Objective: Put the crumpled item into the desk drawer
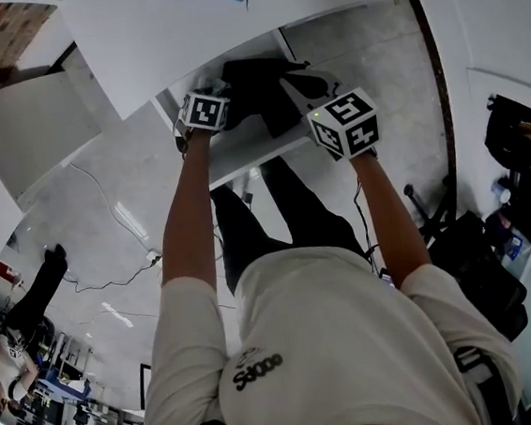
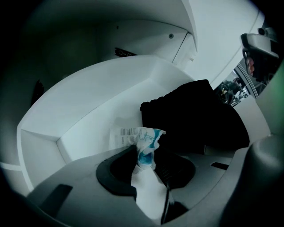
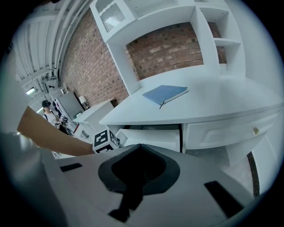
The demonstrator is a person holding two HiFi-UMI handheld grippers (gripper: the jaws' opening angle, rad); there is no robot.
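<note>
The crumpled white-and-blue wrapper (image 2: 145, 146) stands between the fingers of my left gripper (image 2: 148, 177), and its white tail fills the gap, so the jaws are shut on it. This gripper reaches inside the open white desk drawer (image 2: 84, 111), beside a black folded item (image 2: 195, 115). In the head view its marker cube (image 1: 206, 110) sits over the drawer's left end (image 1: 241, 157). My right gripper (image 3: 132, 197) is shut and empty, held back from the drawer front (image 3: 151, 138). Its cube (image 1: 346, 123) hovers over the drawer's right end.
A blue notebook (image 3: 165, 94) lies on the white desk top (image 3: 213, 104), under a shelf unit against a brick wall. A shut drawer with a knob (image 3: 255, 131) is on the right. Black equipment (image 1: 526, 179) stands on the floor at the right, with cables (image 1: 111, 270) at the left.
</note>
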